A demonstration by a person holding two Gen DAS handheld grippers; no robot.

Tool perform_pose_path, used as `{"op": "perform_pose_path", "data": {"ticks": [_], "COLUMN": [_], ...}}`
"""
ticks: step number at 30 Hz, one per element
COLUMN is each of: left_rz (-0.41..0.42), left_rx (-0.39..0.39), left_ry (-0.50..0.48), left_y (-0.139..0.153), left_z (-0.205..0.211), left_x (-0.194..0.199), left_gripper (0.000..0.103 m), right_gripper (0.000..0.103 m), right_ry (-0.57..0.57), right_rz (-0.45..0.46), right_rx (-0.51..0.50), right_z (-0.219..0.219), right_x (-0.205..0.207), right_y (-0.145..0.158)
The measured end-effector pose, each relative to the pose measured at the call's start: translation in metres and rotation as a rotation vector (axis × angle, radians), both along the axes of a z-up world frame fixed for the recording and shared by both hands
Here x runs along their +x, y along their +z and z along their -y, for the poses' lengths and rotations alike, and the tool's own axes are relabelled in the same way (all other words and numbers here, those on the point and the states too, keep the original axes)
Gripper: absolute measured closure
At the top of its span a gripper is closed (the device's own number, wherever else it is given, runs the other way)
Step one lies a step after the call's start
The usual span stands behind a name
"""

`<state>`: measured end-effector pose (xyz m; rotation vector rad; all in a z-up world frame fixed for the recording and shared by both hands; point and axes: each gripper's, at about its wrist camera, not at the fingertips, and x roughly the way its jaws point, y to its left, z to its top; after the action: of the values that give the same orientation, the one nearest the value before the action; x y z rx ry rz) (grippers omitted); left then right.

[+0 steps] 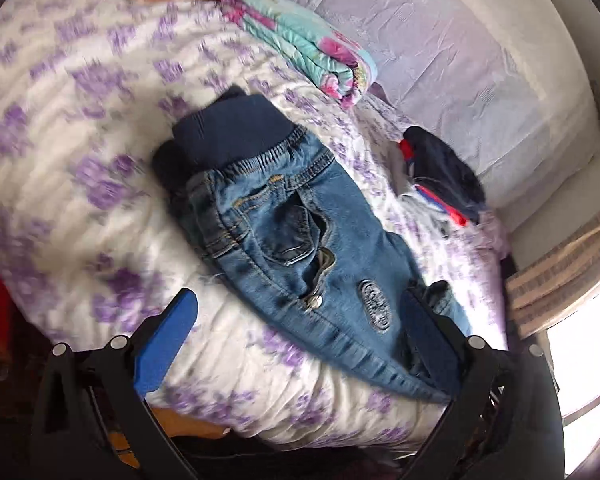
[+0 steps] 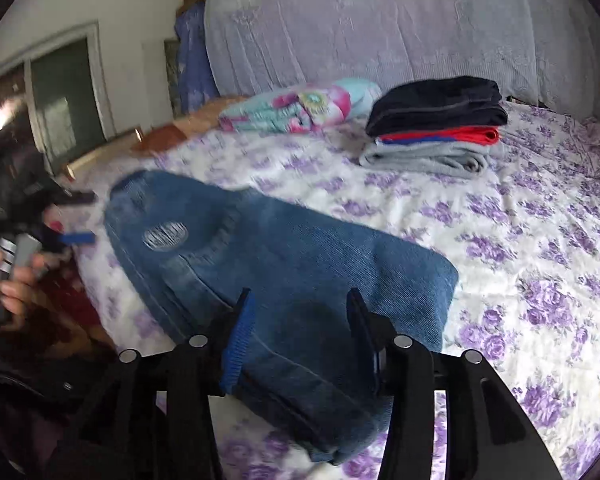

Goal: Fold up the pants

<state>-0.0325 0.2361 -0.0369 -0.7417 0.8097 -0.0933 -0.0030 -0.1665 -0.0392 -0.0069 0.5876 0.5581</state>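
A pair of small blue jeans (image 1: 300, 240) with a dark elastic waistband lies on the flowered bedspread (image 1: 80, 140). In the left wrist view my left gripper (image 1: 300, 320) is open just above the leg end, its blue pads apart on either side of the denim. In the right wrist view the jeans (image 2: 280, 256) lie folded over, with an oval patch on top. My right gripper (image 2: 300, 316) is open, its fingers straddling the near part of the denim. The left gripper also shows at the left edge (image 2: 72, 220), held by a hand.
A stack of folded clothes (image 2: 436, 128), dark on top, then red and grey, sits at the back of the bed (image 2: 520, 240). A folded turquoise and pink quilt (image 2: 300, 108) lies beside it. A lilac covered headboard (image 2: 380, 20) stands behind. A window is at the left.
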Motion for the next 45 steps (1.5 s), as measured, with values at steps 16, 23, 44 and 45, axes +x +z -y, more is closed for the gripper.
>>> {"op": "perform_pose_path", "data": {"ticks": [16, 23, 44, 45], "left_rz": [0.136, 0.227, 0.252, 0.279], "left_rx": [0.001, 0.148, 0.444, 0.421], "left_ry": [0.060, -0.036, -0.929, -0.919], "left_y": [0.002, 0.043, 0.054, 0.065], "left_z": [0.003, 0.039, 0.299, 0.291], "left_x": [0.047, 0.031, 0.008, 0.006], "left_gripper": [0.070, 0.080, 0.015, 0.013], "right_gripper": [0.053, 0.053, 0.005, 0.004], "right_ry": [-0.101, -0.177, -0.111, -0.085], "right_rz": [-0.017, 0.006, -0.133, -0.159], "right_rx": [0.136, 0.175, 0.457, 0.480], "right_z": [0.044, 0.071, 0.127, 0.123], "right_x": [-0.025, -0.027, -0.010, -0.006], "right_y": [0.005, 0.006, 0.013, 0.014]}}
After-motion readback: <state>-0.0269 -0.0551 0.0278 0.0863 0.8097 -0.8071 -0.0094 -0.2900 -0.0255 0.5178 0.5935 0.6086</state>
